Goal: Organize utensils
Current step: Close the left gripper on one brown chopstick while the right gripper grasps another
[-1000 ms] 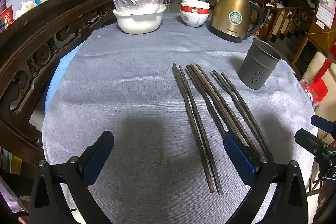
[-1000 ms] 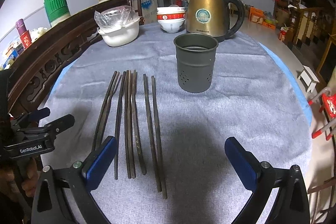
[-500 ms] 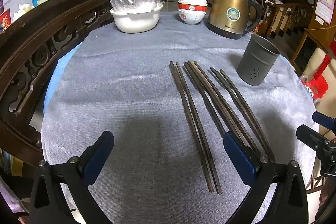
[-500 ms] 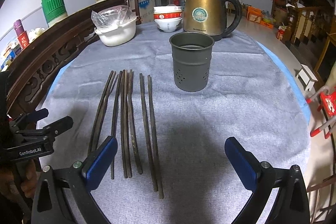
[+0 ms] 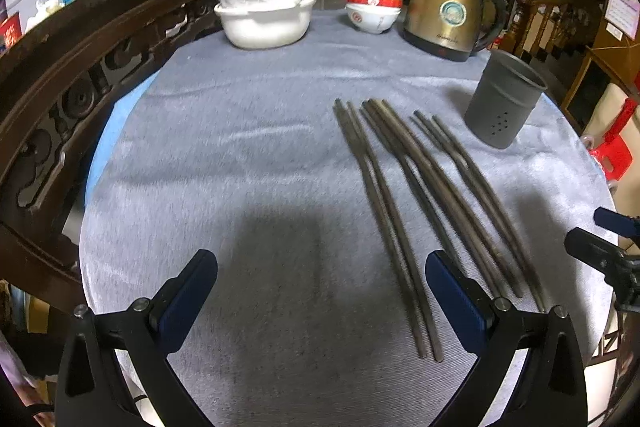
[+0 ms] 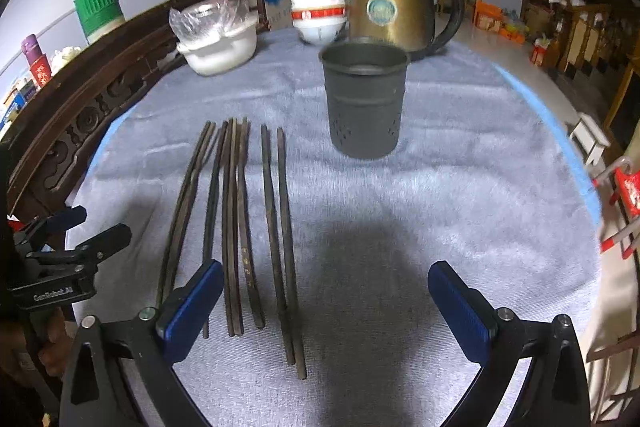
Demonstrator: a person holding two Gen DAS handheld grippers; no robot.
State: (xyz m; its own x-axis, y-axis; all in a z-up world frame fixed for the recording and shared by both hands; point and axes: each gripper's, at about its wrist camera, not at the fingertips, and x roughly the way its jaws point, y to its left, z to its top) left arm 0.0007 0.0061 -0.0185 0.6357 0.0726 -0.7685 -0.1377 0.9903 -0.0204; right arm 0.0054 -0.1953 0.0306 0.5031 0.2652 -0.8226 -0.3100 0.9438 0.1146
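My left tool hangs low over the gray-clothed counter, jaws spread wide, nothing between the blue pads. My right tool likewise: spread wide, empty, above the cloth.

Chopsticks: dark, eight or so as best I can count, lying flat side by side in a loose row. From the left wrist view they sit at about 2 o'clock from the left tool, long axes running from near end at 5 o'clock to far end at 11 o'clock, far ends toward the kettle side. The leftmost pair lies a little apart from the rest; its near ends sit beside the left tool's right pad.

From the right wrist view the same chopsticks run almost straight away from me, 6 to 12 o'clock, fanning slightly. The right tool's left pad overlaps the near ends of the left group; whether it touches them I cannot tell. The rightmost pair reaches nearest to me.

Utensil holder: dark gray perforated cylinder, upright, mouth open upward, at 12 o'clock from the right tool, just right of the chopsticks' far ends, not touching.

Behind it: brass-colored kettle, stacked bowls, white basin with plastic bag.
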